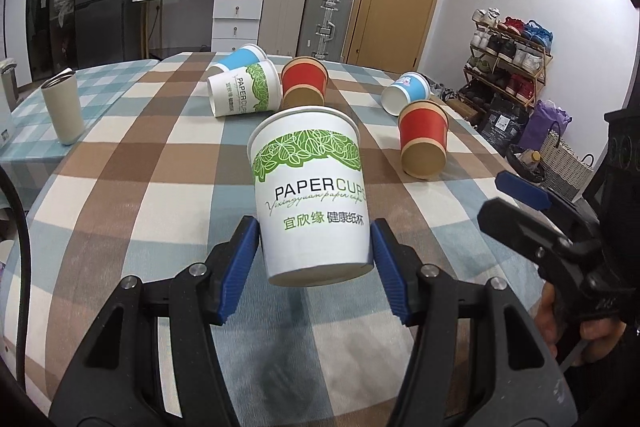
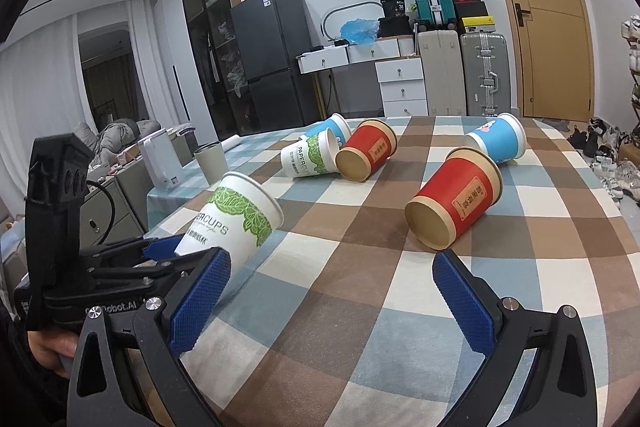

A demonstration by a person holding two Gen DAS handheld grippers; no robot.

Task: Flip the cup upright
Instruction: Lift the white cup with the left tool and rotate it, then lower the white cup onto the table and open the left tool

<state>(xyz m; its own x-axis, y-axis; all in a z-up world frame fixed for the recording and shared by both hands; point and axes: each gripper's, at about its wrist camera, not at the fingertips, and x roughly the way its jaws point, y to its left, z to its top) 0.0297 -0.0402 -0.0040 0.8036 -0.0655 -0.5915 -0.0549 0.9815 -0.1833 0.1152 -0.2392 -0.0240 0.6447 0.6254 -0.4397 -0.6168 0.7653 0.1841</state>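
Observation:
My left gripper [image 1: 316, 259] is shut on a white paper cup with green leaves [image 1: 310, 195], gripping its lower body. The cup is held above the checked tablecloth, mouth up and tilted away from me. It also shows in the right wrist view [image 2: 236, 223], tilted with its mouth up and to the right. My right gripper [image 2: 332, 291] is open and empty, low over the tablecloth, to the right of the left gripper [image 2: 168, 255]. The right gripper shows at the right edge of the left wrist view [image 1: 520, 203].
Several cups lie on their sides on the table [image 2: 360, 307]: a red one [image 2: 456, 199] just beyond my right gripper, a blue one [image 2: 496, 143], and a white [image 2: 310, 159], red [image 2: 366, 155] and blue [image 2: 332, 129] group further back. A beige tumbler [image 1: 64, 107] stands at left.

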